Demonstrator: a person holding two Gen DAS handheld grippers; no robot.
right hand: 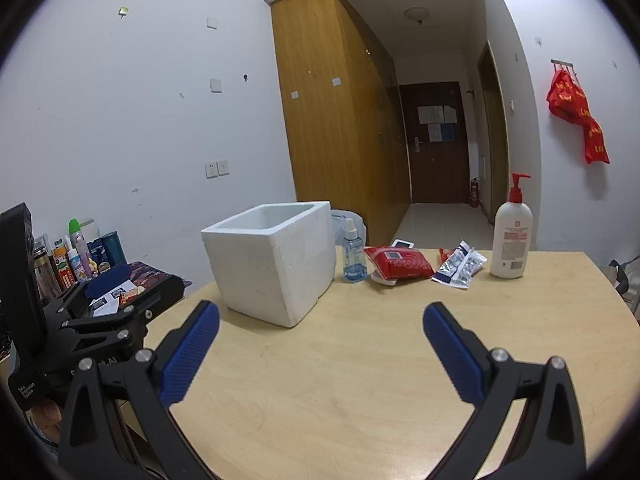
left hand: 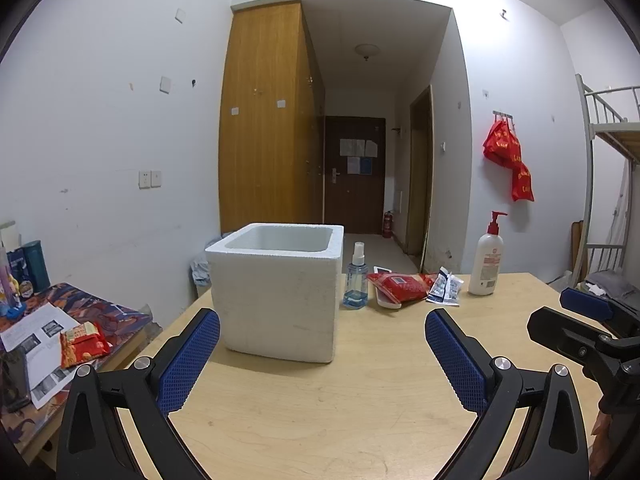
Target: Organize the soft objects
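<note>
A white foam box (left hand: 280, 288) (right hand: 272, 260) stands open-topped on the wooden table (left hand: 360, 400) (right hand: 360, 360). Behind it to the right lie a red soft pack (left hand: 400, 286) (right hand: 400, 264) on a white tray and a small blue-white packet (left hand: 445, 287) (right hand: 460, 266). My left gripper (left hand: 322, 354) is open and empty, just in front of the box. My right gripper (right hand: 320, 350) is open and empty, hovering over the table in front of the box. The right gripper also shows at the right edge of the left wrist view (left hand: 576, 320).
A blue spray bottle (left hand: 355, 280) (right hand: 354, 256) and a white pump bottle (left hand: 486, 264) (right hand: 510, 236) stand at the table's far side. A side table (left hand: 100, 312) on the left holds papers, a red snack bag (left hand: 82, 342) and bottles (right hand: 80, 256). A bunk bed (left hand: 612, 128) is right.
</note>
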